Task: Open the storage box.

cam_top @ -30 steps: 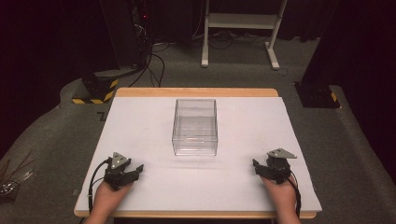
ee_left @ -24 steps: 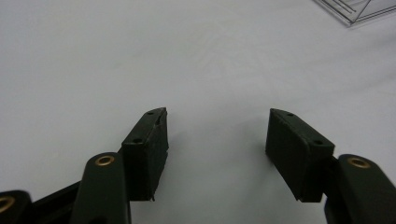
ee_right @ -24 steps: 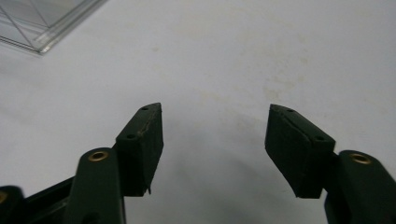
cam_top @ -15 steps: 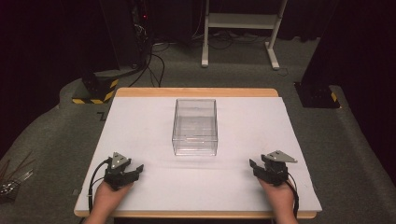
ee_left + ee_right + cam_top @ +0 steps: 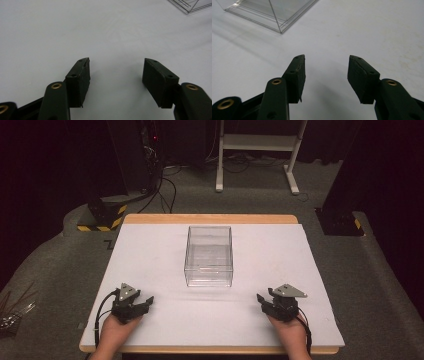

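Observation:
A clear, empty plastic box (image 5: 209,256) stands at the middle of the white table top (image 5: 150,250). My left gripper (image 5: 146,301) rests near the front left edge, pointing right toward the middle, open with nothing between its jaws (image 5: 116,60). The box's corner (image 5: 192,5) shows far ahead of it. My right gripper (image 5: 261,298) sits near the front right, pointing left. Its jaws (image 5: 326,57) are closing, with a wide gap and only bare table between them. The box (image 5: 274,12) lies ahead of it to the left.
A wooden rim (image 5: 210,218) edges the table at the back. On the dark floor behind stand a white frame's legs (image 5: 255,150), a yellow-and-black striped base (image 5: 102,215) and loose cables (image 5: 165,185).
The right hand has slid its gripper a little to the left, toward the table's middle. The left gripper and the box have stayed put.

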Motion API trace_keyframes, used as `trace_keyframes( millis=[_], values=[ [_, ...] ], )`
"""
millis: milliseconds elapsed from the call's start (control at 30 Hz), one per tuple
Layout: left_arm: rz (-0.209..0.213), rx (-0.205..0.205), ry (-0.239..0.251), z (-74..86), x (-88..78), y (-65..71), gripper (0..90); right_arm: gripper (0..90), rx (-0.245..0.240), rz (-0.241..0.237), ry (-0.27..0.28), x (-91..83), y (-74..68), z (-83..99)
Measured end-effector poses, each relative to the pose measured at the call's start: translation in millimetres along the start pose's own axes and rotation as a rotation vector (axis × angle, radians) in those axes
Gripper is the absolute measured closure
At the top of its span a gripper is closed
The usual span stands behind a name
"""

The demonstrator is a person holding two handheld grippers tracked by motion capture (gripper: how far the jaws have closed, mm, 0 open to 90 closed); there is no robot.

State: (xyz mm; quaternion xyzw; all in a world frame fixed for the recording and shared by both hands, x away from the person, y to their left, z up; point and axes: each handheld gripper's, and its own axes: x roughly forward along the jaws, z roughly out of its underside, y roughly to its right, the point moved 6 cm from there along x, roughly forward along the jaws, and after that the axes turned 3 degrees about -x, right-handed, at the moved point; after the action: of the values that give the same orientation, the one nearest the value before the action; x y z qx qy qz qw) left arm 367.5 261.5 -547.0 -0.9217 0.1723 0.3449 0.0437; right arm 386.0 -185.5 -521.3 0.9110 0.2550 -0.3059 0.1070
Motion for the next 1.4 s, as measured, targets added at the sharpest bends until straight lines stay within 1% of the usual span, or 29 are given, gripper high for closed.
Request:
trace_keyframes(
  millis=[267, 333, 400, 467, 533, 600, 667, 733, 767, 833, 900, 967, 1133, 1167, 1267, 1300, 1400],
  values=[
    [0.000, -0.004, 0.001, 0.0, 0.1, 0.1, 39.8, 47.2, -0.030, -0.031, 0.022, 3.6, -15.4, -4.1],
    [-0.004, 0.000, 0.000, 0.0, -0.1, 0.0, 39.9, 47.7, -0.030, -0.039, 0.022, 3.9, -18.7, -4.7],
    [-0.007, 0.002, 0.002, -0.1, 0.1, 0.2, 40.0, 49.7, -0.037, -0.047, 0.029, 3.5, -21.4, -6.1],
    [-0.009, 0.004, 0.001, -0.1, -0.1, 0.4, 40.2, 52.6, -0.034, -0.062, 0.038, 2.9, -25.2, -7.8],
    [-0.010, -0.002, 0.003, -0.2, 0.0, 0.9, 40.5, 56.1, -0.038, -0.076, 0.046, 2.3, -29.3, -9.6],
    [-0.012, -0.007, 0.004, -0.2, -0.3, 2.1, 41.4, 59.5, -0.053, -0.080, 0.058, 2.0, -33.2, -11.4],
    [-0.010, 0.004, 0.009, -0.5, -0.9, 2.7, 47.1, 61.6, -0.064, -0.077, 0.067, 2.2, -37.3, -13.0],
    [-0.008, 0.003, 0.011, -0.8, -0.9, 4.7, 51.5, 63.5, -0.076, -0.080, 0.072, 2.7, -41.5, -14.0],
    [-0.001, 0.006, 0.012, -1.3, -0.9, 6.1, 55.0, 64.5, -0.084, -0.082, 0.072, 3.1, -43.3, -14.2],
    [0.014, 0.009, 0.013, -2.8, -0.6, 10.6, 59.1, 65.7, -0.089, -0.085, 0.070, 3.7, -46.6, -14.6],
    [0.029, 0.001, 0.026, -5.8, -0.3, 16.3, 62.4, 66.5, -0.094, -0.096, 0.074, 4.3, -48.8, -15.1],
    [0.044, -0.005, 0.039, -10.1, -0.6, 22.6, 65.2, 66.6, -0.098, -0.094, 0.073, 5.0, -51.1, -15.1],
    [0.070, 0.005, 0.063, -22.1, -0.3, 41.8, 70.5, 68.4, -0.113, -0.103, 0.074, 6.6, -56.0, -15.6],
    [0.069, 0.010, 0.065, -24.1, 0.3, 46.0, 71.3, 69.3, -0.120, -0.103, 0.076, 6.9, -56.5, -15.9],
    [0.065, 0.045, 0.080, -31.2, 0.8, 58.2, 74.6, 71.5, -0.125, -0.116, 0.078, 7.8, -60.0, -16.7],
    [0.067, 0.050, 0.089, -33.8, 0.5, 62.0, 75.6, 72.1, -0.137, -0.114, 0.075, 8.5, -61.2, -16.7],
    [0.077, 0.062, 0.110, -41.1, 0.3, 72.8, 79.6, 74.6, -0.144, -0.127, 0.072, 11.0, -66.1, -17.2]
  ],
)
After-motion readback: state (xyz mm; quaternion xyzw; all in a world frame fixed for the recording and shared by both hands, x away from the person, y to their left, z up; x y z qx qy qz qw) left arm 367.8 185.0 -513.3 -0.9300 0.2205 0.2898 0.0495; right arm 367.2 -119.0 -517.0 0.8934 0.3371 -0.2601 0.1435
